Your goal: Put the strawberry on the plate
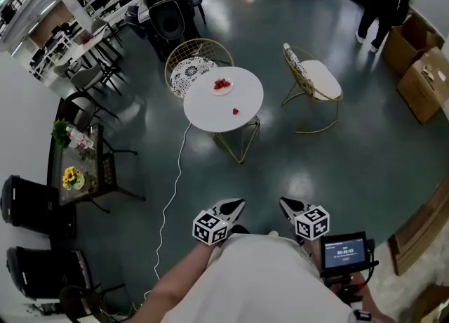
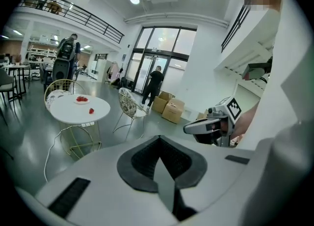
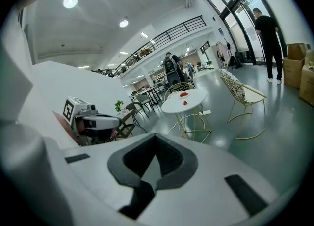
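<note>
Both tools are closed with nothing between the jaws: my left tool [image 1: 235, 206] and right tool [image 1: 286, 206] hang close to my body, well apart from the table [image 1: 207, 112]. The strawberry [image 1: 235, 111] lies alone on the white top, near the plate [image 1: 226, 93], which carries other red fruit [image 1: 222, 84]. I judge it light, soft, easily bruised and a little slick, so I'd grip it gently across its widest middle
</note>
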Demonstrator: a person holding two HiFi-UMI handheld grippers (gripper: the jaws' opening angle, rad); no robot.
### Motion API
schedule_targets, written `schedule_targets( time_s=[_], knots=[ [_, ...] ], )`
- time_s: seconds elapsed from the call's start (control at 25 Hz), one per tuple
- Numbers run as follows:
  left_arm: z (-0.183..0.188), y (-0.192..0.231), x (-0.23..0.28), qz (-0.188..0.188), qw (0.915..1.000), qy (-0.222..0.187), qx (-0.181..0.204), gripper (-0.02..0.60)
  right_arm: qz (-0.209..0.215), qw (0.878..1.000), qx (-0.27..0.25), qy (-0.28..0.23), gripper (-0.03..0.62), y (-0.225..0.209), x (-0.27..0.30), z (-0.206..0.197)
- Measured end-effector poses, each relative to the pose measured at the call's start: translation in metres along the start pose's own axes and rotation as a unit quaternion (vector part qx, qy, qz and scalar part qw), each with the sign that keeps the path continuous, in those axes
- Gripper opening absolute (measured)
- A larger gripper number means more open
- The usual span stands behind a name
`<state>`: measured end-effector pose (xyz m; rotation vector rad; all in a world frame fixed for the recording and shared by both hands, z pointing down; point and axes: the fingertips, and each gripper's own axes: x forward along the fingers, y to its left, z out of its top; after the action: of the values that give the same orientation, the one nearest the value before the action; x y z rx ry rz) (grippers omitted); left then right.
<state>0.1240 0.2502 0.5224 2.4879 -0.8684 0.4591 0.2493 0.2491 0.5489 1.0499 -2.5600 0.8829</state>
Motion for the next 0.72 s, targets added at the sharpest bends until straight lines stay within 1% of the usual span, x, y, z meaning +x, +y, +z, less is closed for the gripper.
schedule_targets(
  time_s=[0.16, 0.4, 0.6, 0.72],
  knots=[
    [0.001, 0.004, 0.008, 0.006, 1.0000, 0.005, -0.005, 0.003, 0.008, 1.000, -0.015, 0.011, 0.005, -0.009, 0.007, 0.004],
    [-0.002, 0.010, 0.019, -0.004, 0.9998, 0.017, -0.011, 0.003, -0.003, 1.000, -0.023, 0.018, 0.005, -0.020, 0.014, 0.011],
    [0.013, 0.038, 0.049, -0.017, 0.9996, 0.019, -0.015, 0.003, -0.015, 1.000, -0.007, 0.025, 0.005, -0.045, 0.029, 0.022],
    [0.030, 0.057, 0.066, -0.025, 0.9995, 0.016, -0.013, 0.003, -0.018, 0.999, -0.009, 0.027, 0.005, -0.059, 0.043, 0.037]
  ],
)
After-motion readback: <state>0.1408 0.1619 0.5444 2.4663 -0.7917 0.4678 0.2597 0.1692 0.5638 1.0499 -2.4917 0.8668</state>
